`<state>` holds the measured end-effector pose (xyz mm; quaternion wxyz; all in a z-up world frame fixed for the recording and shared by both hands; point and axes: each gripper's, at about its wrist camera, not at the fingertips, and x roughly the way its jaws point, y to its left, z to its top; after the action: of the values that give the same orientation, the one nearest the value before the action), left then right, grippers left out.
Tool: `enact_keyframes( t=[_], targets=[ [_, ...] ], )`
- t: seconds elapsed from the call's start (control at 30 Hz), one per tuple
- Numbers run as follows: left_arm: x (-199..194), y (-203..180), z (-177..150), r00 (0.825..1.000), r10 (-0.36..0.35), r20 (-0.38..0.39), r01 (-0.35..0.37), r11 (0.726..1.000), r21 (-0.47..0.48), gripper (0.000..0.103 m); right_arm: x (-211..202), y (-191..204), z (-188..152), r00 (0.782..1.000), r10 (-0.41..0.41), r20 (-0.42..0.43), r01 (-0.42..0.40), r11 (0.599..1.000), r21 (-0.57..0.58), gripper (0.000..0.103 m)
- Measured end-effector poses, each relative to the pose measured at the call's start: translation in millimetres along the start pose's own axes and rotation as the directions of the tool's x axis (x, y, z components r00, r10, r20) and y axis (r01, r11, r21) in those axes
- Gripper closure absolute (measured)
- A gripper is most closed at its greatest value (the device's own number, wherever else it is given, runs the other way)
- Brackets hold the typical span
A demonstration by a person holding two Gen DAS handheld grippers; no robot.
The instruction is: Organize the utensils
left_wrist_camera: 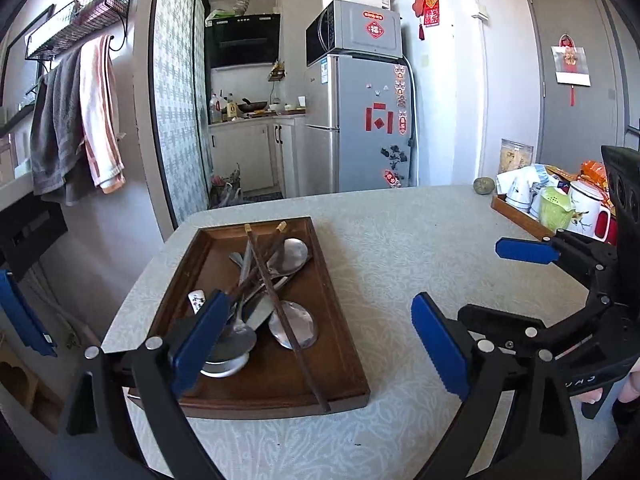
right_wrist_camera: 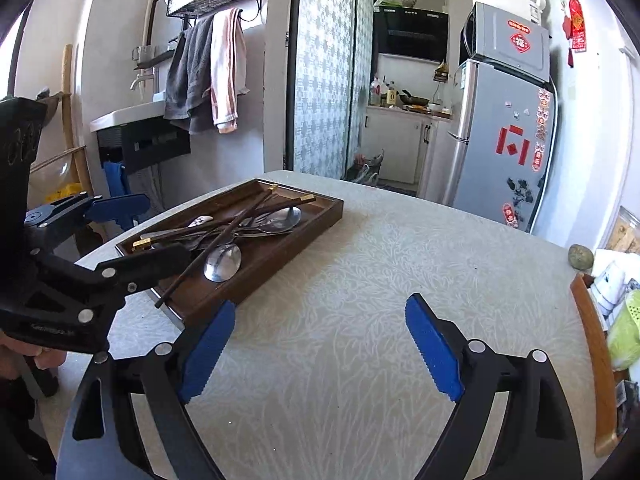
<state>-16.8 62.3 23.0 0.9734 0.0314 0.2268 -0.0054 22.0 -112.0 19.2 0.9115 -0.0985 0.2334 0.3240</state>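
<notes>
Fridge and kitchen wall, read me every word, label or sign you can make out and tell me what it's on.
"福": red diamond sticker on the microwave.
"福": red hanging charm on the wall, likely the same character; lower characters blurred.
Red stickers on the fridge: blurred, not readable.
Calendar-like sheet on the door: too small.
Embossed letters on the right hand-held gripper: mirrored, unclear.

Left tongs gape over a wooden tray of jumbled utensils.
</notes>
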Motion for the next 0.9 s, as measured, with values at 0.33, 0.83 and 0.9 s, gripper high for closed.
enact_keyframes(
  t=[0.33,0.83,0.9],
  targets=[
    [-9.0,29.3,-5.3,0.999,0.046,0.011,-0.046,0.999,-0.004,0.007,-3.2,-13.8,-1.8,0.999,0.027,0.024,-0.028,0.997,0.069,0.011],
    [-8.9,40.7,-13.3,1.000,0.005,0.016,-0.005,1.000,0.021,0.003,-6.9,-4.5,-1.6,0.999,0.030,0.046,-0.031,0.999,0.029,0.005],
    [-9.6,36.4,-13.9,1.000,0.006,0.019,-0.007,0.999,0.041,0.003,-6.5,-3.9,-1.6,0.999,0.028,0.044,-0.029,0.999,0.028,0.004]
  ],
)
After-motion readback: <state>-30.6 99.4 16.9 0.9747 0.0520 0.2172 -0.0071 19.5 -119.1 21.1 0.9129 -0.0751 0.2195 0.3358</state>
